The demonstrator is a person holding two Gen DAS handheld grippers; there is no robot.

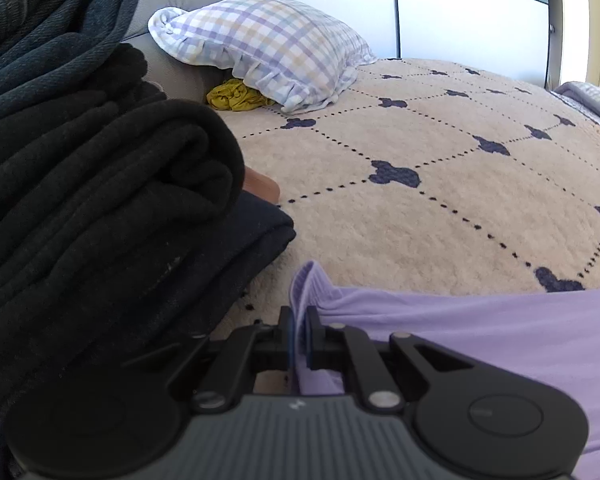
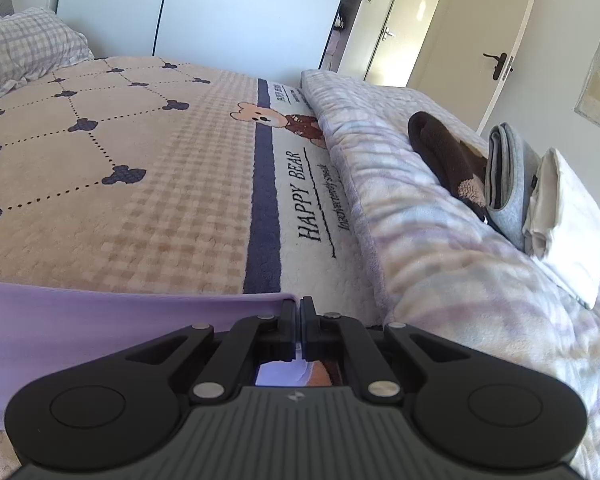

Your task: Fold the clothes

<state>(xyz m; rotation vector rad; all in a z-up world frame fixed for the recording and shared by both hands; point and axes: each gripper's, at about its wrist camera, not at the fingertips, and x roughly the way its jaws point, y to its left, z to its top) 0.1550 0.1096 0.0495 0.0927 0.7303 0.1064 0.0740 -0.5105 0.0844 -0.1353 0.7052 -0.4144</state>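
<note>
**Lilac garment pinched at both corners over the bed**

Nearest, in the left wrist view: left gripper (image 1: 299, 322) with jaws pressed together on a corner of the lilac garment (image 1: 500, 332), a ridge of its ribbed edge standing up between the pads. Cloth stretched away rightward across the near part of the bedspread (image 1: 420, 216).

In the right wrist view: right gripper (image 2: 298, 312) likewise closed, pinching the garment's other corner (image 2: 120, 320), the lilac fabric running off to the left and showing again through the gap behind the fingers.

Just left of the left gripper: a tall stack of folded dark clothes (image 1: 80, 184), black knit on top of navy fabric, denim-like folds higher up.

Farther out: cream fleece bedspread with dotted diamond lines and navy bear-head marks; toward the right, a check-patterned band, a navy stripe and a "HAPPY BEAR" panel (image 2: 308, 196) with a cartoon bear.

To the right, on a folded pastel plaid quilt (image 2: 440, 240): three folded items in a row, dark brown (image 2: 444, 156), grey (image 2: 508, 184), white (image 2: 568, 216).

Far left: checked pillow (image 1: 260, 48), a crumpled mustard cloth (image 1: 236, 96) tucked under its edge.

Beyond: pale wardrobe doors (image 2: 220, 12), and a room door (image 2: 480, 40) at far right.
</note>
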